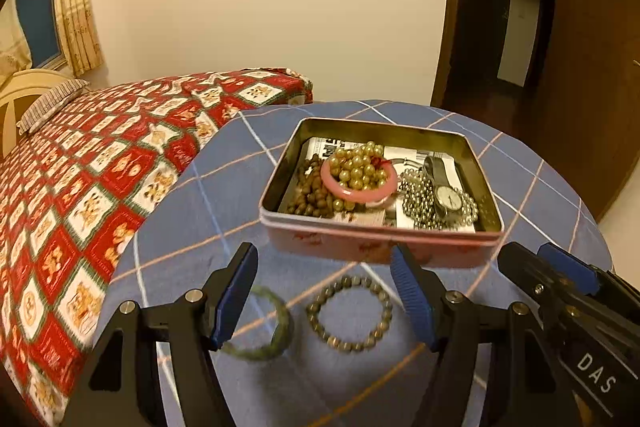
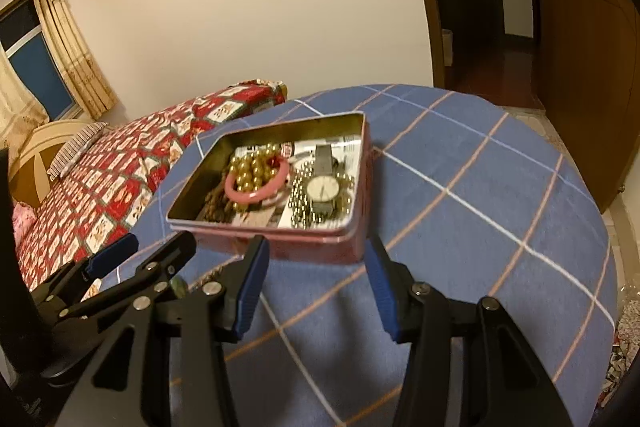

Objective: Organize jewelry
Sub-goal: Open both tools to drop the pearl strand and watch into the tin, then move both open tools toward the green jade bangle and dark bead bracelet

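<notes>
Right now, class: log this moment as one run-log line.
left gripper: open, above beaded bracelet | right gripper: open, empty | green bangle: on cloth | tin: holds watch

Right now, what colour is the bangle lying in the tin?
Pink. The bangle rings gold beads in the tin; clearest in left wrist view.

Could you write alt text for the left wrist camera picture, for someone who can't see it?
Open left gripper hovers over a green bangle and a bead bracelet on a blue checked cloth. Behind them sits an open tin holding beads, a pink bangle and a watch.
</notes>
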